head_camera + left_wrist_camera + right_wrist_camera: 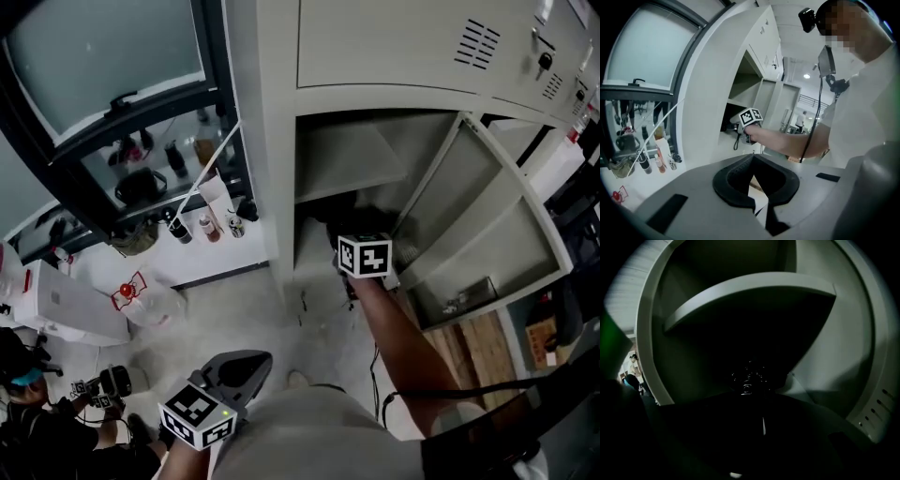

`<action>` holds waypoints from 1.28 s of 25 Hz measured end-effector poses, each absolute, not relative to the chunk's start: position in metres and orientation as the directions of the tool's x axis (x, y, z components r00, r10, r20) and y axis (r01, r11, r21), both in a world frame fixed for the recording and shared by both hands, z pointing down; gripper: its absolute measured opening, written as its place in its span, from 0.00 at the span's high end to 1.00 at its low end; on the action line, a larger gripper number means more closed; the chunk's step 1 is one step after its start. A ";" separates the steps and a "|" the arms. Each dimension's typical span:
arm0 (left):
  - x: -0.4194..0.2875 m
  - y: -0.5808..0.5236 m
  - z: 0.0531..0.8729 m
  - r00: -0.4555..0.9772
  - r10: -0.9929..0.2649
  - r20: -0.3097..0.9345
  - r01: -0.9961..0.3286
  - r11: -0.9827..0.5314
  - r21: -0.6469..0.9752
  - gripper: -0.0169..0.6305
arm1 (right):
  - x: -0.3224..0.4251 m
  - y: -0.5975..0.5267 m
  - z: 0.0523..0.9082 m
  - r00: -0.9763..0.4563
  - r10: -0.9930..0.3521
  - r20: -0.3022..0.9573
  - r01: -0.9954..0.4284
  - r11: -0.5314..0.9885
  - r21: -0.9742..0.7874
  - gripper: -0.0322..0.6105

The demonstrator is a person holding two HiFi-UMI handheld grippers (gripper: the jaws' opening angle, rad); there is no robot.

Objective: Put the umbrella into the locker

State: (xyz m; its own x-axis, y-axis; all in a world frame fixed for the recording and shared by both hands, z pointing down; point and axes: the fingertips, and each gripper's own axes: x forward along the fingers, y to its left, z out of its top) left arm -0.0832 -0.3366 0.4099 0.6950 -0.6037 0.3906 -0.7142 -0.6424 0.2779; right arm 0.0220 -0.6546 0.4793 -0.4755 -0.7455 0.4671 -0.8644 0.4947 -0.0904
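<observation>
Jaws grip black umbrella beneath locker shelf.

The head view looks steeply down from above the person onto the open locker and the floor, with the left gripper near and low and the right gripper at the locker's mouth. The left gripper view sits low beside the person's body and faces up and across from mid range, sharing that opening and the right gripper with the head view. The right gripper view is close in, facing the dark compartment under the shelf, with the umbrella at its jaw tips.
</observation>
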 end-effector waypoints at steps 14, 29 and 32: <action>-0.103 -0.351 0.419 0.645 -0.654 0.395 -0.764 -0.566 0.310 0.96 | 0.007 -0.691 0.505 -0.448 -0.721 0.529 -0.869 0.490 -0.068 0.71; -0.119 -0.306 0.417 0.651 -0.661 0.375 -0.759 -0.564 0.324 0.96 | 0.011 -0.663 0.484 -0.432 -0.747 0.506 -0.870 0.493 -0.014 0.71; -0.123 -0.292 0.415 0.661 -0.654 0.368 -0.751 -0.576 0.325 0.96 | 0.012 -0.643 0.480 -0.428 -0.746 0.510 -0.869 0.494 -0.007 0.71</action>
State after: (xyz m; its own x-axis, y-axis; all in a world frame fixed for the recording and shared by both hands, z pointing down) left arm -0.1235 -0.2920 0.4151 0.6608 -0.6543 0.3678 -0.7505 -0.5756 0.3246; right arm 0.0124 -0.6428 0.4799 -0.4282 -0.7463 0.5096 -0.8695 0.4939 -0.0072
